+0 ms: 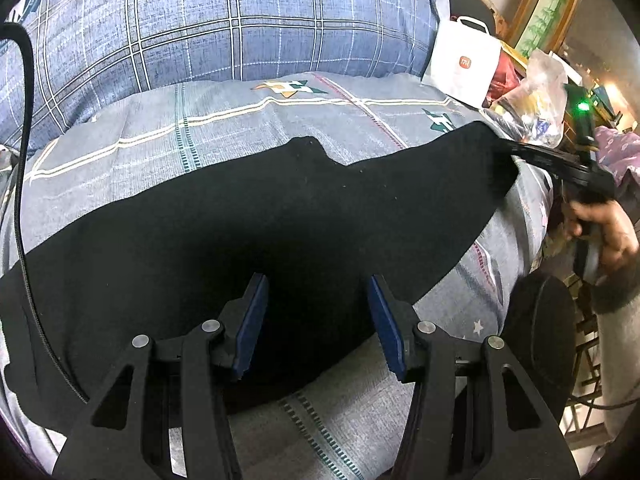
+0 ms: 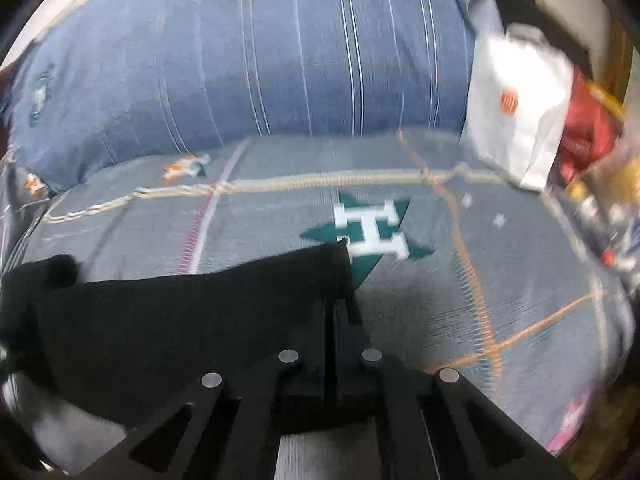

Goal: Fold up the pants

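Observation:
Black pants (image 1: pixel 240 232) lie spread across a grey patterned bed sheet (image 1: pixel 224 120). My left gripper (image 1: pixel 318 312) is open, its blue pads (image 1: pixel 252 320) just above the near edge of the pants, holding nothing. My right gripper (image 1: pixel 520 150) shows at the right in the left wrist view, shut on the far right corner of the pants. In the blurred right wrist view the right gripper (image 2: pixel 340 280) is shut on the pants' edge (image 2: pixel 180 312), which stretch off to the left over the sheet (image 2: pixel 440 280).
A large blue plaid pillow (image 1: pixel 240 20) lies at the back of the bed. A white paper bag (image 1: pixel 464 64) and plastic bags with clutter (image 1: pixel 536 96) stand at the back right. A black cable (image 1: pixel 24 160) hangs on the left. The bed's edge runs along the right.

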A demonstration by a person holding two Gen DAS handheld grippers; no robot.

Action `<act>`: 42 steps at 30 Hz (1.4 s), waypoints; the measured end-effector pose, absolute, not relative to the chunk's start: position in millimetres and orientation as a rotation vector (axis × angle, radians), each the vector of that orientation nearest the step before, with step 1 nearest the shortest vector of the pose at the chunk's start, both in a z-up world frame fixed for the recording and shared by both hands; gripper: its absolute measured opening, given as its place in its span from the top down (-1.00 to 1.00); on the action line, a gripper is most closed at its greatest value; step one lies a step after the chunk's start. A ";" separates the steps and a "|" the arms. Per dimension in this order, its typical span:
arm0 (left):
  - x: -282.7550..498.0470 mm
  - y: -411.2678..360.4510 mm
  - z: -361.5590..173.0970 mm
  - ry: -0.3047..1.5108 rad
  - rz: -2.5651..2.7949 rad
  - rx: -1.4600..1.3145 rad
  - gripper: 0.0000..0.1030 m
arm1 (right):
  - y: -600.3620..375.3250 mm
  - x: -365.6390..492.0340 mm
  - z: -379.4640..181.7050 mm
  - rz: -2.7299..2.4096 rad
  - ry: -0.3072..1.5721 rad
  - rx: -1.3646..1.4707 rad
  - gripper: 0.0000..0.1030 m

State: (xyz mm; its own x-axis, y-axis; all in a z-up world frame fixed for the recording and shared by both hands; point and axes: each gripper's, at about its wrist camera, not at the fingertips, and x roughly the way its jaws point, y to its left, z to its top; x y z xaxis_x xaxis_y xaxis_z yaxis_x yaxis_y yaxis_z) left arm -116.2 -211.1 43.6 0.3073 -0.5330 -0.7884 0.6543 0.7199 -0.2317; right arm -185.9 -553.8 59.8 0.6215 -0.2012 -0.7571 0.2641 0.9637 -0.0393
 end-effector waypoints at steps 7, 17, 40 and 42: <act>-115.7 -214.8 38.0 0.965 -0.726 0.145 -0.07 | -575.6 -175.4 21.5 -0.362 0.951 0.115 0.95; -111.4 -184.3 57.5 0.918 -0.601 0.124 -0.07 | -523.8 -201.9 74.3 -0.279 0.765 0.139 0.38; -105.7 -97.2 33.7 0.960 -0.396 0.060 -0.07 | -425.3 -176.4 17.1 -0.006 0.896 0.178 0.38; -102.0 -109.6 43.6 0.968 -0.458 0.033 -0.07 | -444.7 -183.9 25.9 -0.029 0.875 0.233 0.38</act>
State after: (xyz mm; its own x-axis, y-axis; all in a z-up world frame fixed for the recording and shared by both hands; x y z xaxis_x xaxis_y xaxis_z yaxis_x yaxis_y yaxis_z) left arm -102.0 -109.6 43.6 0.4792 -0.3606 -0.8002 0.3899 0.9043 -0.1740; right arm -183.9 -444.7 25.9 0.6425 0.0696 -0.7631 0.1205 0.9743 0.1903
